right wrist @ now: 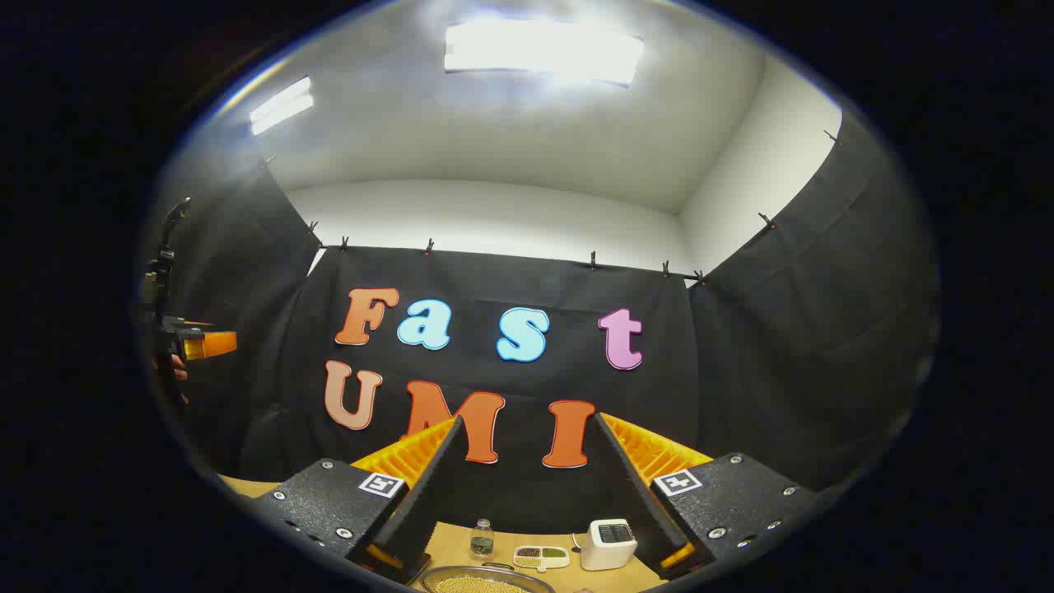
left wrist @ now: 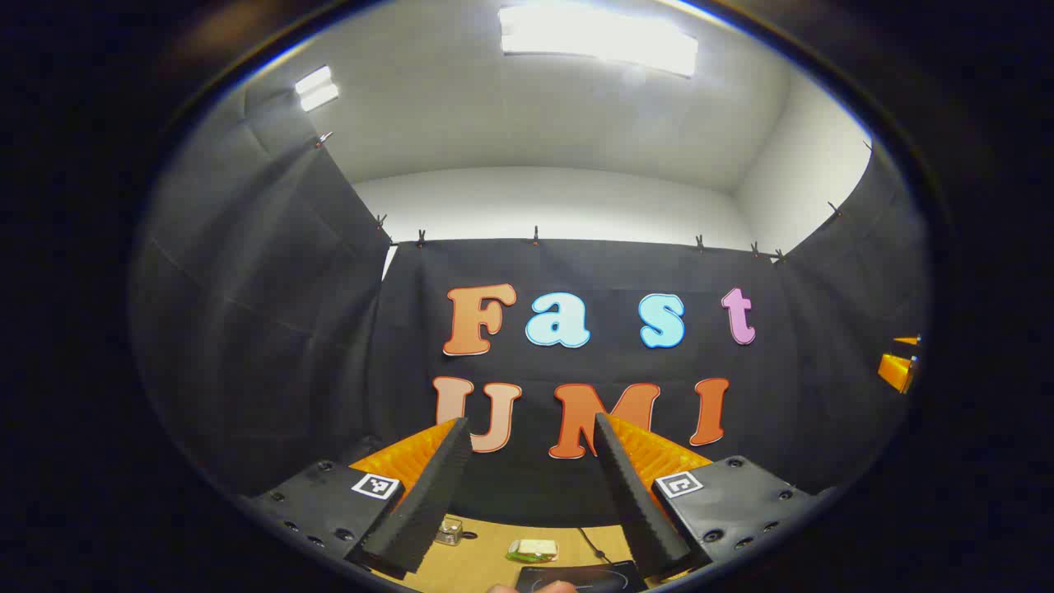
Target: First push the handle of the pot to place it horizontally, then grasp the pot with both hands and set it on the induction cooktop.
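Note:
Both grippers are raised and look at the booth's back wall, with the table low in each view. My left gripper (left wrist: 531,422) is open with nothing between its fingers. Under it, at the bottom edge of the left gripper view, lies a black flat induction cooktop (left wrist: 580,575). My right gripper (right wrist: 524,422) is open too and holds nothing. Below it in the right gripper view shows the rim of a round metal vessel (right wrist: 482,580) filled with yellowish grains, probably the pot; its handle is hidden. At the far left a hand holds the left gripper (right wrist: 198,343) up.
On the wooden table (left wrist: 486,560) stand a small glass jar (left wrist: 449,531) and a little dish (left wrist: 533,550), with a cable beside the cooktop. The right gripper view has a small bottle (right wrist: 482,539), a flat seed dish (right wrist: 541,557) and a white box-shaped device (right wrist: 608,544).

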The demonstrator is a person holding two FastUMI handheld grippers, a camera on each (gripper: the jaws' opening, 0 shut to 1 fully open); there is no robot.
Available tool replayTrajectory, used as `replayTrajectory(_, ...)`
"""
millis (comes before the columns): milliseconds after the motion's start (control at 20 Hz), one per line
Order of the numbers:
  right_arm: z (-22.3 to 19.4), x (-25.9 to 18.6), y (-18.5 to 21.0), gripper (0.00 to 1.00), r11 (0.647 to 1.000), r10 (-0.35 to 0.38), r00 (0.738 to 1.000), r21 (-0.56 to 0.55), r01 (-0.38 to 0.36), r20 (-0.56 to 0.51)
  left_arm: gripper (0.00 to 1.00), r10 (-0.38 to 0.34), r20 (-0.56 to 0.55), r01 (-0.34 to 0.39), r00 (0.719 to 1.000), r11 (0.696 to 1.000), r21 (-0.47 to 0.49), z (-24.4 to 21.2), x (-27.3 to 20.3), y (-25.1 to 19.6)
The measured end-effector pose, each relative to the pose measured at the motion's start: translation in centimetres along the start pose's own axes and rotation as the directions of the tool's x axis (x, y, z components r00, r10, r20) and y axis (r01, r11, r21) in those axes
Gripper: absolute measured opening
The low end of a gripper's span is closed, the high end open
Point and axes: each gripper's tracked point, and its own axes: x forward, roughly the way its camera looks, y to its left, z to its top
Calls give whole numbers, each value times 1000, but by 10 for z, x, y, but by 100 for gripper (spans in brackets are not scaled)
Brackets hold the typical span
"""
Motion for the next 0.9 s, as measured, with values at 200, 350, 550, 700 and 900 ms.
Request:
replayTrajectory(200,-15,10,-5,95,999,6,999,32,-4,-36,97,4,-15,-4,1000,1000,13,-9,8,0)
replayTrajectory(350,-32,16,5,95,997,66,995,53,-62,-79,97,7,6,-7,1000,1000,-11,-7,14,1)
replayTrajectory(550,-50,21,7,95,992,98,985,89,-86,-141,97,-3,1,3,1000,999,-35,-13,17,-5)
replayTrajectory(700,-54,21,9,95,991,109,983,95,-96,-146,97,10,-11,-10,1000,999,-50,-21,19,-2)
replayTrajectory(900,-63,18,14,95,991,111,982,88,-99,-154,98,15,16,-14,1000,996,-84,-25,20,2)
